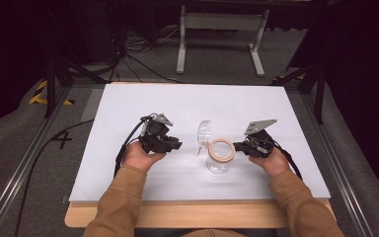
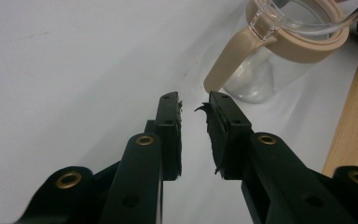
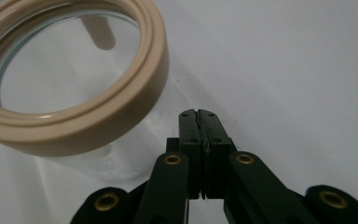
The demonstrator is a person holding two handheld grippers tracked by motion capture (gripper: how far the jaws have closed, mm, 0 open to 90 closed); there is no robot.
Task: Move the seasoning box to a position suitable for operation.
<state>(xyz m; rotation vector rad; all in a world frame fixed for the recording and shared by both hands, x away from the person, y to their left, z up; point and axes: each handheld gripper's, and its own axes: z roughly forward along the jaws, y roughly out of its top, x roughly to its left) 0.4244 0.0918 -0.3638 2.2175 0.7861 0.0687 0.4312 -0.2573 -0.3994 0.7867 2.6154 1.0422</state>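
Nearest to us, two forearms in tan sleeves [image 1: 121,197] enter from the bottom edge of the high view, crossing the wooden front lip [image 1: 197,215] of the counter [image 1: 187,103], whose top is a plain white sheet. No brand, label or legible writing appears on the things on the counter; the only mark we can make out is a dark figure resembling a "4" [image 1: 63,140] on the grey floor to the left.

The left hand [image 1: 138,157] holds the left gripper [image 1: 176,145] level, pointing right toward the jar. In the left gripper view its jaws stand a little spread, with nothing between the worn black pads [image 2: 220,135]; a beige latch arm [image 2: 228,63] of the jar hangs just beyond the tips.

The right hand [image 1: 275,160] holds the right gripper [image 1: 236,146] pointing left, its tip just beside the jar's rim. In the right gripper view its jaws are pressed together on nothing.

Between the two grippers stands the clear glass jar [image 1: 218,159], upright, with a beige ring around its mouth. Its clear round lid [image 1: 204,131] is swung open behind it.
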